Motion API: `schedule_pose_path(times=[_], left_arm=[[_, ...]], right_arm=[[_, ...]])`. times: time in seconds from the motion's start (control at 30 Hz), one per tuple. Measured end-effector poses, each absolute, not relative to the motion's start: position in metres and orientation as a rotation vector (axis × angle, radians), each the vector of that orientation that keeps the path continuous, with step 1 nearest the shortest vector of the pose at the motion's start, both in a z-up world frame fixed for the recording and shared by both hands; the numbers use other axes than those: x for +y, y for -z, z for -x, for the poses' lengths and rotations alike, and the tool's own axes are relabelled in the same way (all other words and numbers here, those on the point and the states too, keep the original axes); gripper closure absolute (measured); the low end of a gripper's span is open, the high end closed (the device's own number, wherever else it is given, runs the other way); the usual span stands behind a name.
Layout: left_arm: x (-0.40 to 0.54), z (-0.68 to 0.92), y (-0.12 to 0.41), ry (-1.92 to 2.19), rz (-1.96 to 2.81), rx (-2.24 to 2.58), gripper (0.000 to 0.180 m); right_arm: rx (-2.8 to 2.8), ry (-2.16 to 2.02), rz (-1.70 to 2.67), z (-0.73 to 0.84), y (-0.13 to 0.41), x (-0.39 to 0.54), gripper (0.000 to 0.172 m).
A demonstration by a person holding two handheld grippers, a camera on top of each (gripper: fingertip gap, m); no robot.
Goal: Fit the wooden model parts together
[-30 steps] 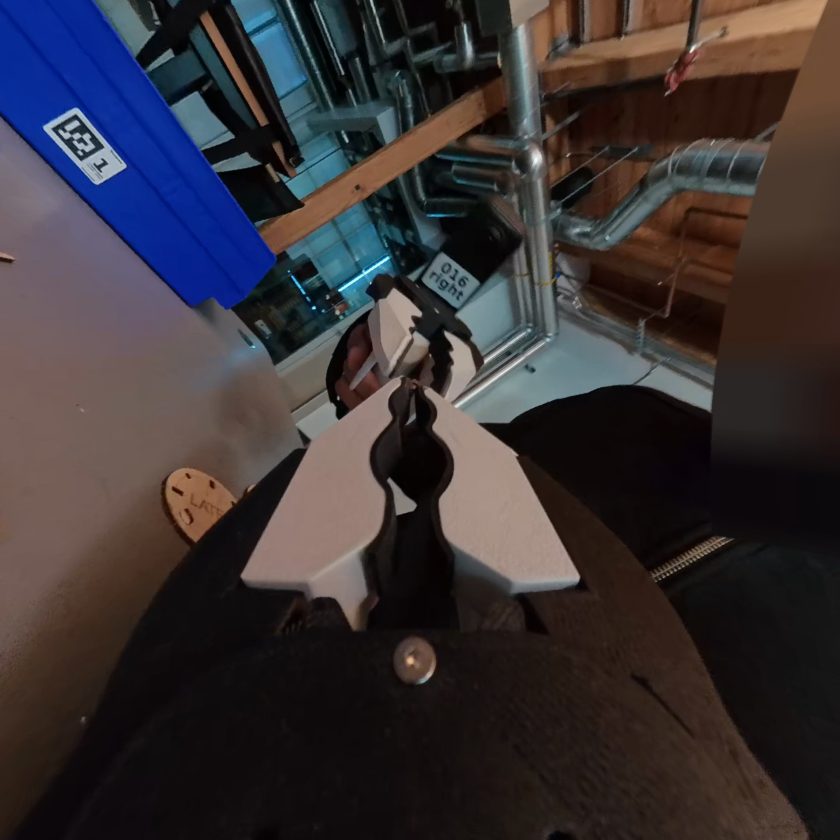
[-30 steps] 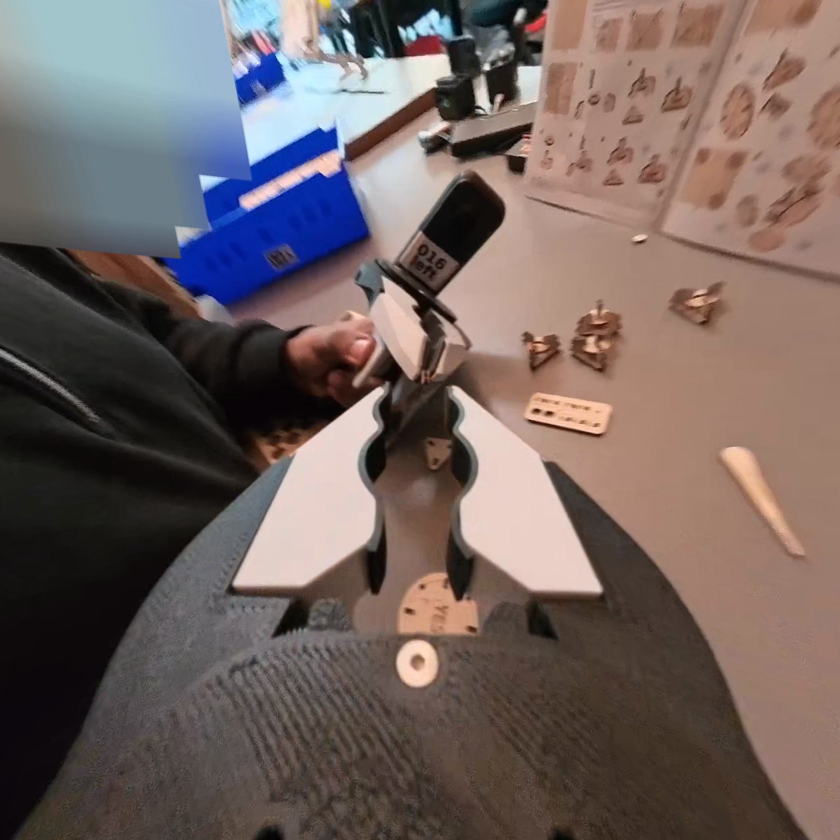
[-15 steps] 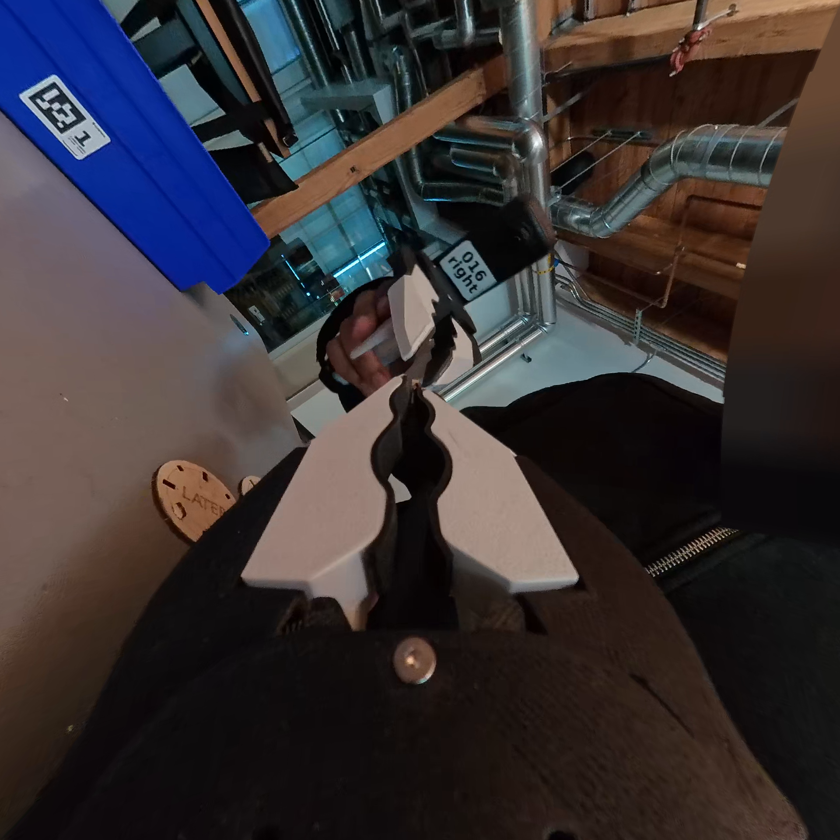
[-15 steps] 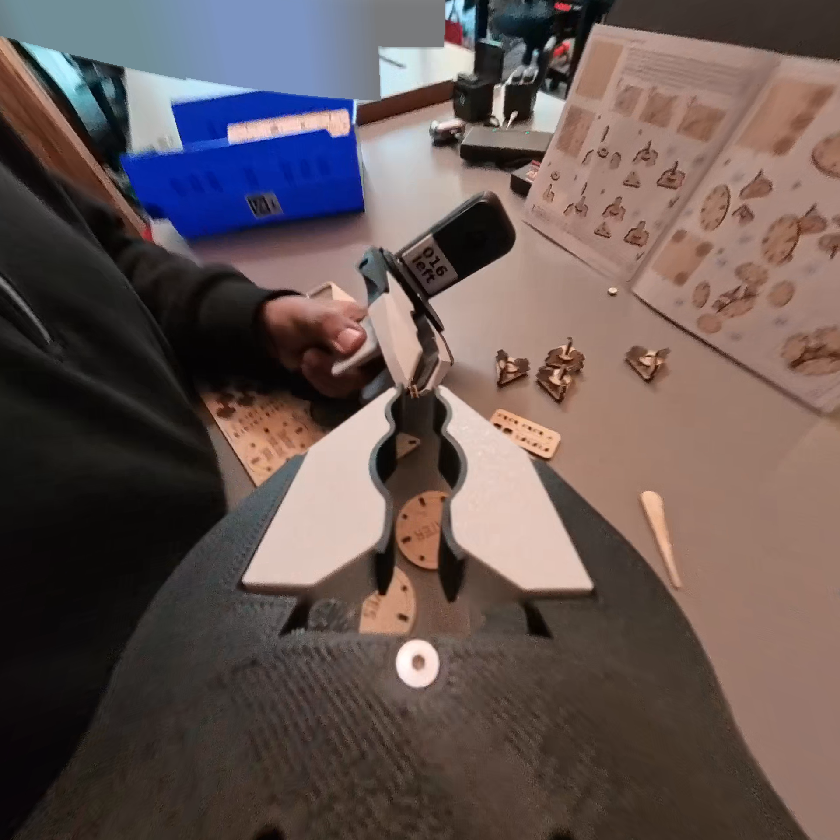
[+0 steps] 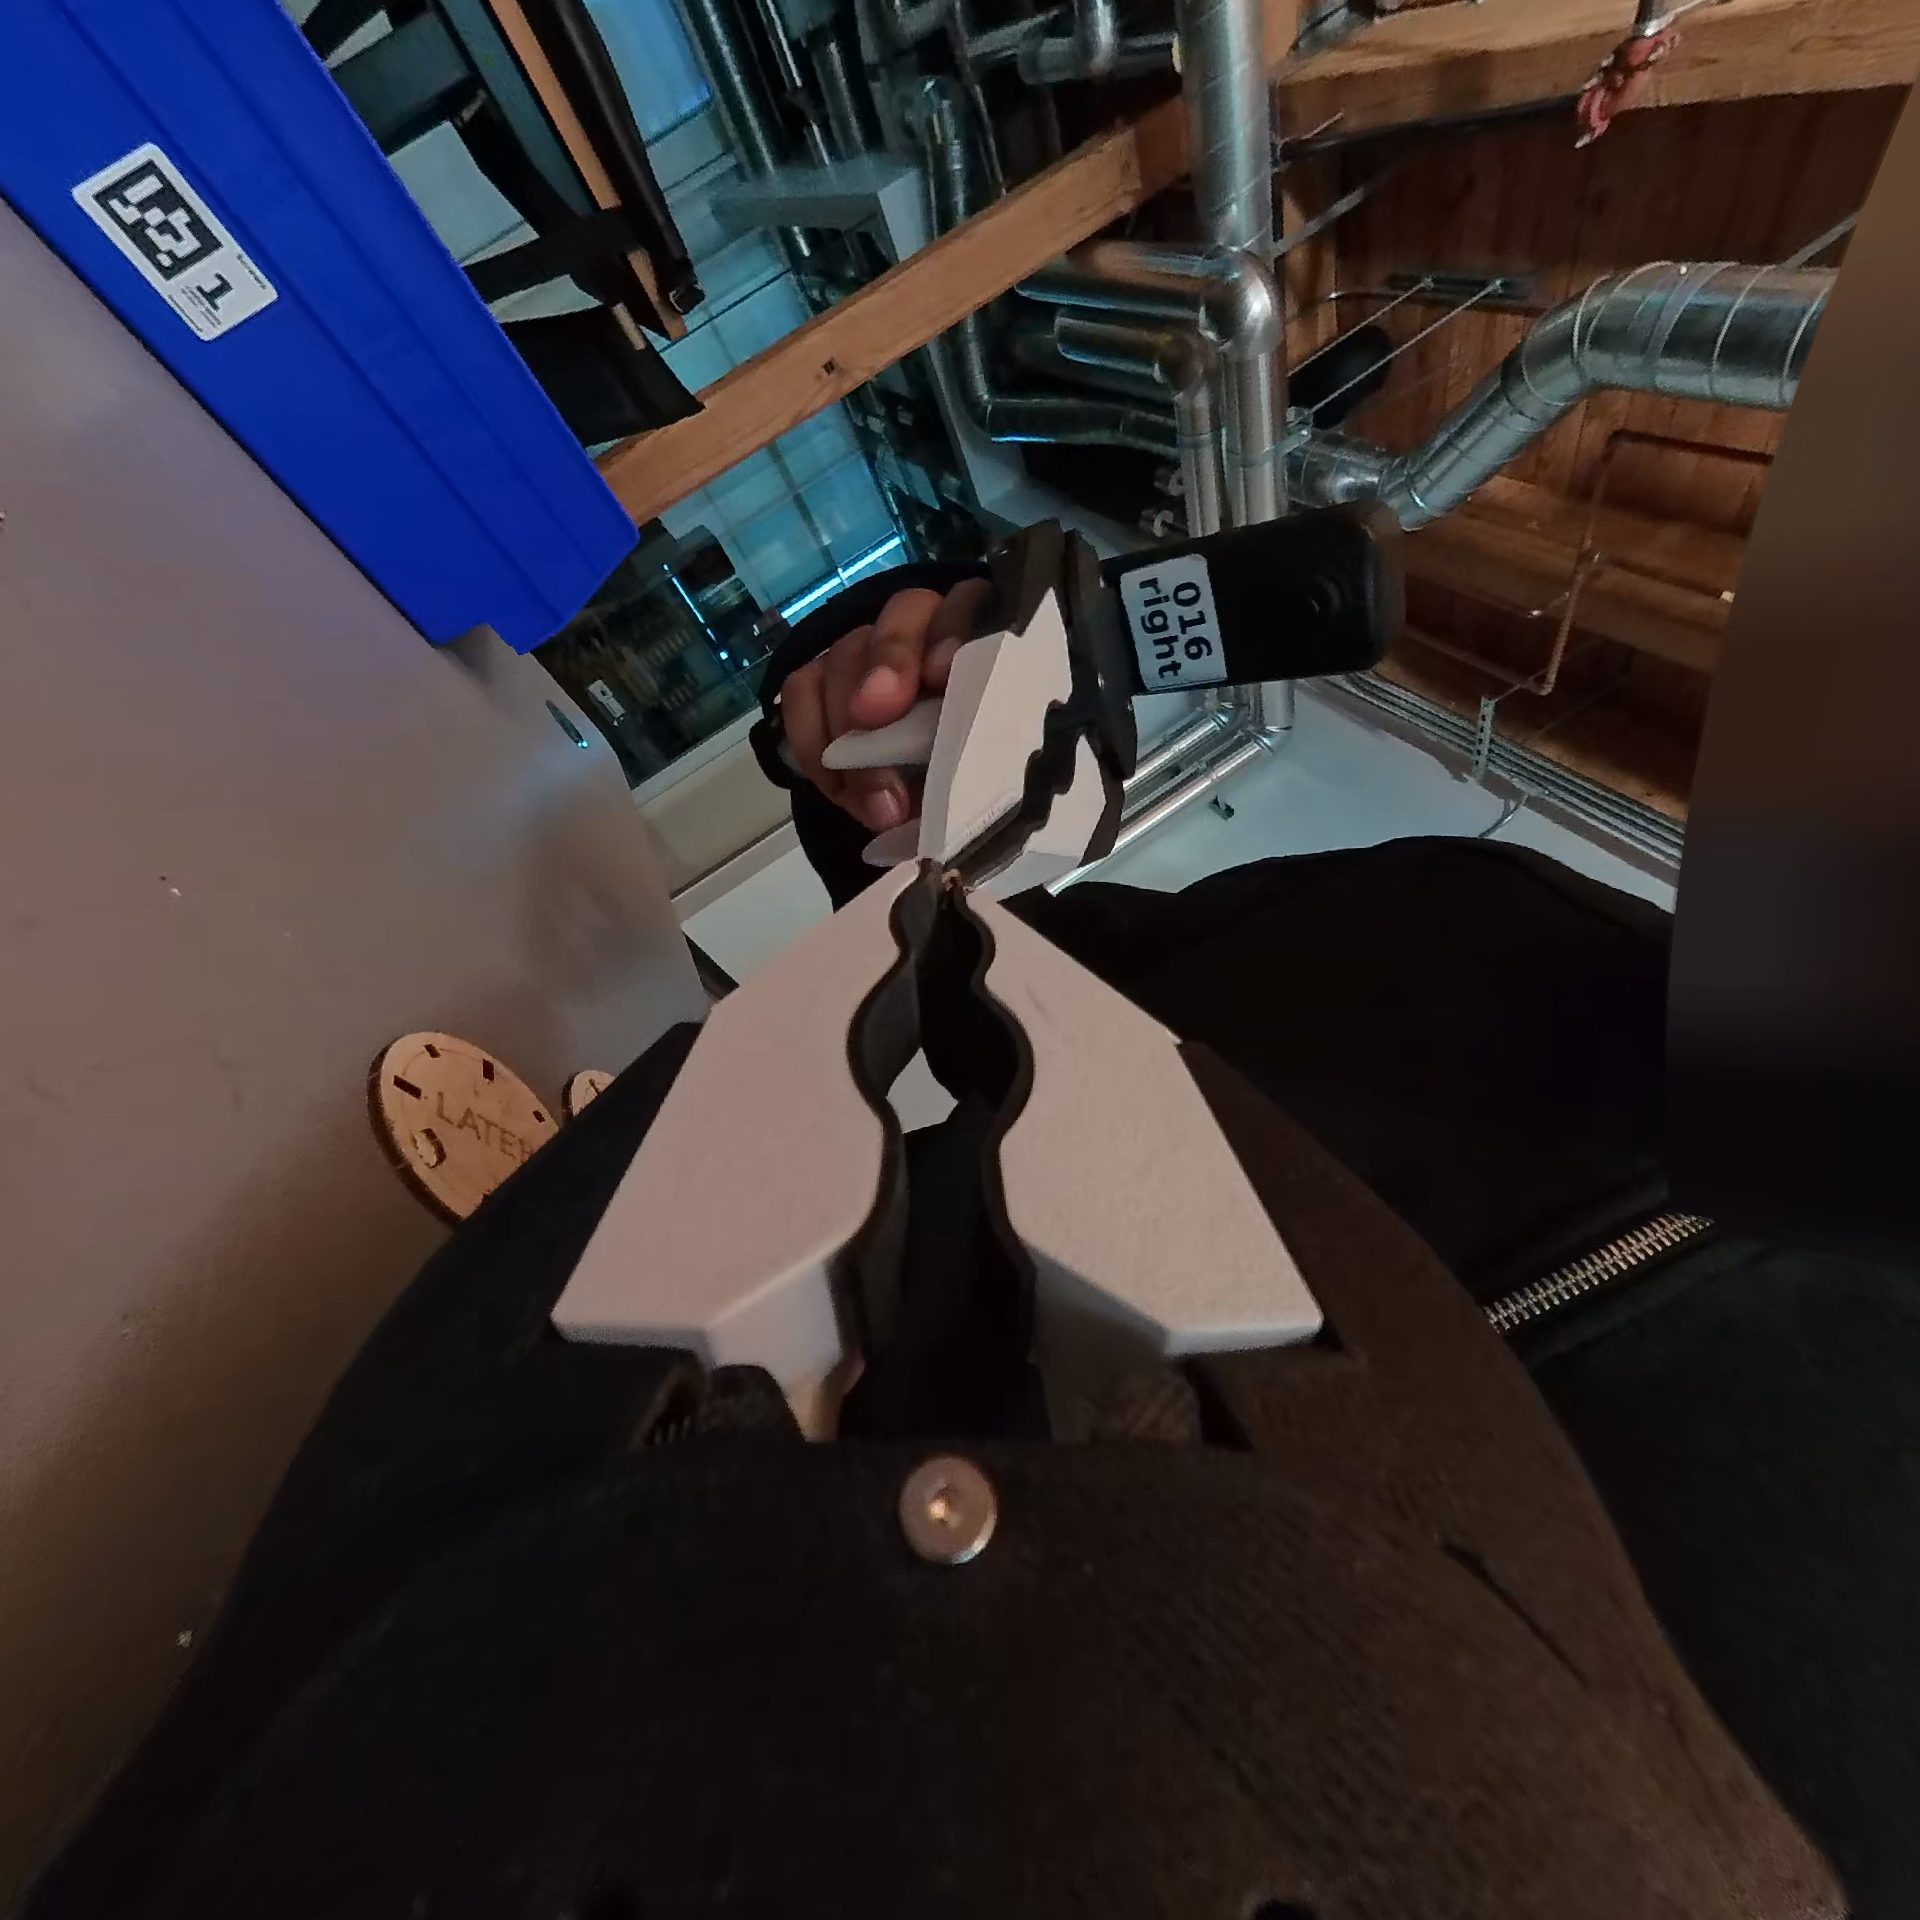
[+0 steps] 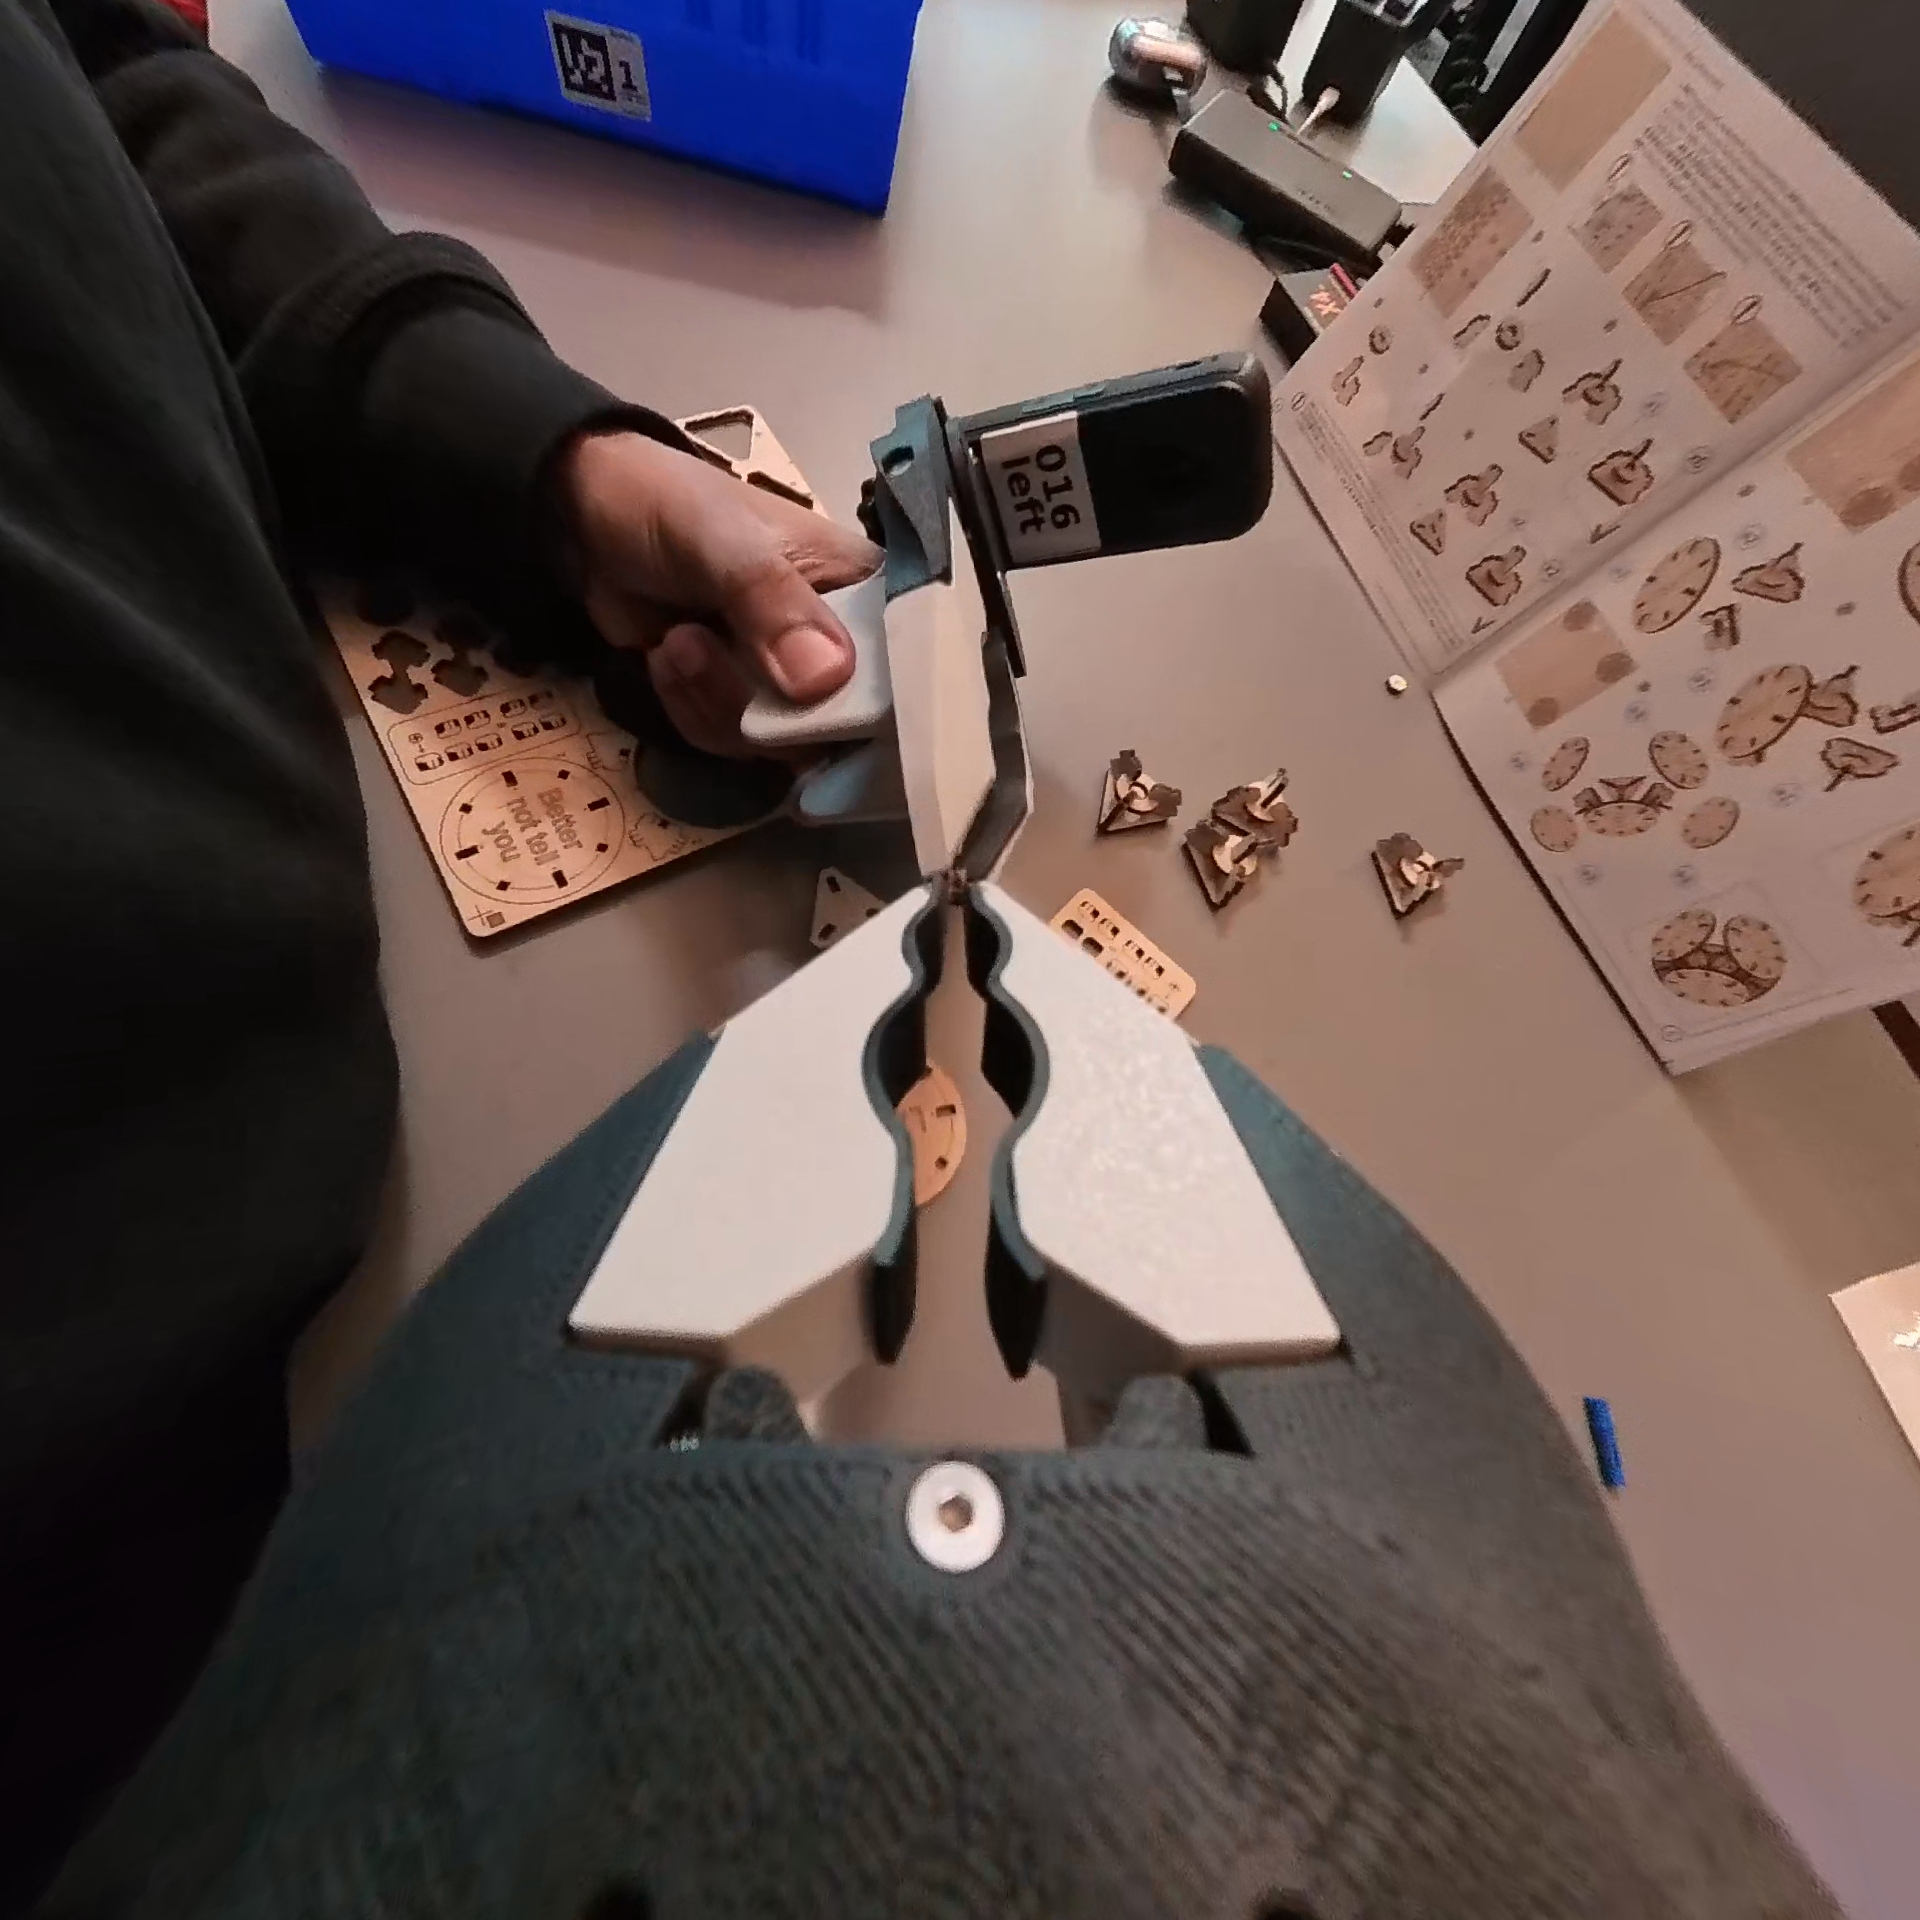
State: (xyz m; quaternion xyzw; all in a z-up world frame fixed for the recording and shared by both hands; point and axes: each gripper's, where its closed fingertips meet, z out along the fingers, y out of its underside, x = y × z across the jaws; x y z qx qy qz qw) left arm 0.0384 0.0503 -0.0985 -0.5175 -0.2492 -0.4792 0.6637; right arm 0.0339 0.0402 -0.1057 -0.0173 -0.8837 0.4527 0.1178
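**A:** What sits at the tips?

**B:** A tiny wooden piece (image 6: 949, 881), tan and dark, too small to tell its shape. It is held up in the air above the grey table (image 6: 1299, 1195), right where the two tools meet tip to tip. The right gripper (image 6: 948, 896) has its fingers closed on it from below in its own view, and the left gripper (image 6: 961, 864) comes down from above with its fingers closed on the same piece. A hand (image 6: 717, 613) grips the left tool's handle.

**A:** And from the other camera?

**B:** The left gripper (image 5: 938, 888) shows its tips together, the small piece a pale speck between them, and the right gripper (image 5: 961, 871) meets them there.

**A:** What lies on the table?

**B:** Under the tips, a punched wooden sheet (image 6: 520, 769) beside the dark sleeve, a small triangular plate (image 6: 836, 906), a little slotted card (image 6: 1127, 961) and a round wooden disc (image 6: 932, 1138) seen between the right fingers. Further right stand small assembled wooden pieces (image 6: 1242, 831) in a loose group, then an open instruction booklet (image 6: 1621, 499). A blue bin (image 6: 727, 94) and a black box (image 6: 1283, 192) sit at the far edge.

**A:** The room?

**B:** The left camera tilts upward: wooden beams (image 5: 894, 301), silver pipes and ducting (image 5: 1621, 343), and another engraved disc (image 5: 457, 1132) on the table.
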Motion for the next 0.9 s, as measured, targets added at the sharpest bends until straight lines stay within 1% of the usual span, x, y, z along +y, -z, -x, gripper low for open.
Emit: schedule_pose_path(times=[0.27, 0.9], left_arm=[[0.0511, -0.0383, 0.1014, 1.083, 1.180, -0.570, 0.180], [0.0537, -0.0387, 0.1046, 1.069, 1.206, -0.581, 0.180]], right_arm=[[-2.606, -1.286, 0.037, -0.0344, 0.1091, 0.0419, 0.167], [-2.645, -1.305, 0.098, -0.0347, 0.1107, 0.0430, 0.171]])
